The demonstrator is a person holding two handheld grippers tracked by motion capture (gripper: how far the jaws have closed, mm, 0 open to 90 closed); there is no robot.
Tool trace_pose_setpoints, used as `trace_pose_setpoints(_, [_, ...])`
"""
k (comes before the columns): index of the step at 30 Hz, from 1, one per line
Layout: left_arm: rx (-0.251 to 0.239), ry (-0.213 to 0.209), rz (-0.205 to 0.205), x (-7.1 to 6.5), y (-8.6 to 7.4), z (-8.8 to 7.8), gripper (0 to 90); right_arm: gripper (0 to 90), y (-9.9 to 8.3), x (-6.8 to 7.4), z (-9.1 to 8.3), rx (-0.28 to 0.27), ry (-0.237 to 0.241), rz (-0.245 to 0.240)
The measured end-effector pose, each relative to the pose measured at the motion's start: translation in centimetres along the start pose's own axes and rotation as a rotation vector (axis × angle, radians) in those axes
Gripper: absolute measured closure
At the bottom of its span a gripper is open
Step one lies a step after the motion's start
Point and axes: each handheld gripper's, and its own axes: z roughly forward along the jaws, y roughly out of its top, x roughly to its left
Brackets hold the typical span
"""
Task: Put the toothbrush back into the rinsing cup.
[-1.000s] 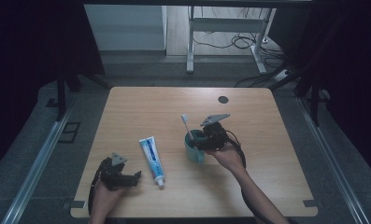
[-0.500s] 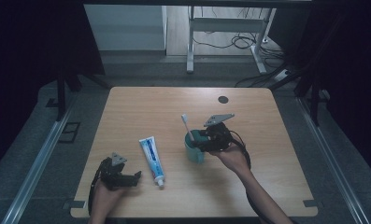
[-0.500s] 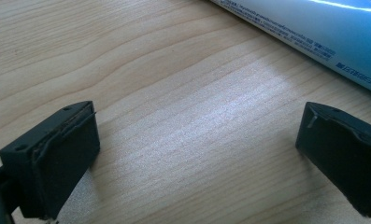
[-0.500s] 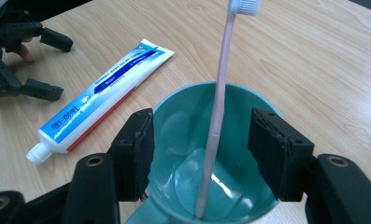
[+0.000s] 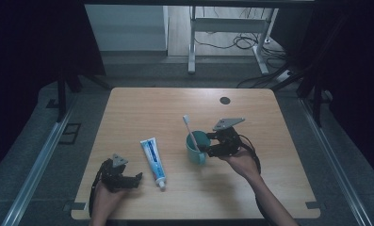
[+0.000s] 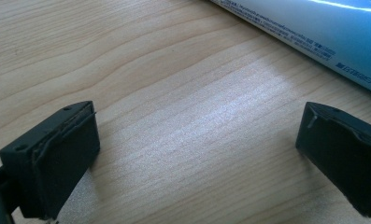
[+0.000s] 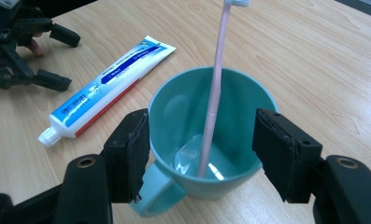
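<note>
My table (image 5: pixel 142 108) — pale wood grain, one dark round spot (image 5: pixel 225 100) near its far edge. On it: teal mug (image 5: pixel 196 147) upright, toothpaste tube (image 5: pixel 153 157) flat just beside — apart.

High view dim, dark surround; gripper views brighter, sheen on table (image 6: pixel 206 116), soft near edges.

Print on the toothpaste tube (image 7: pixel 106 88) is illegible.

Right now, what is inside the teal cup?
Inside the teal cup stands one pink toothbrush, leaning on the rim, bristles up above it. The cup's bottom looks bare and shiny apart from it. The nearest inner wall is hidden by the rim.
</note>
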Motion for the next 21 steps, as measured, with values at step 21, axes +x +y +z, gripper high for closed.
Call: trace_pose_setpoints(21, [0.000, 0.000, 0.000, 0.0, 0.0, 0.0, 0.0, 27.5, -2.7, -0.6, -2.7, 0.002, -0.036, 0.015])
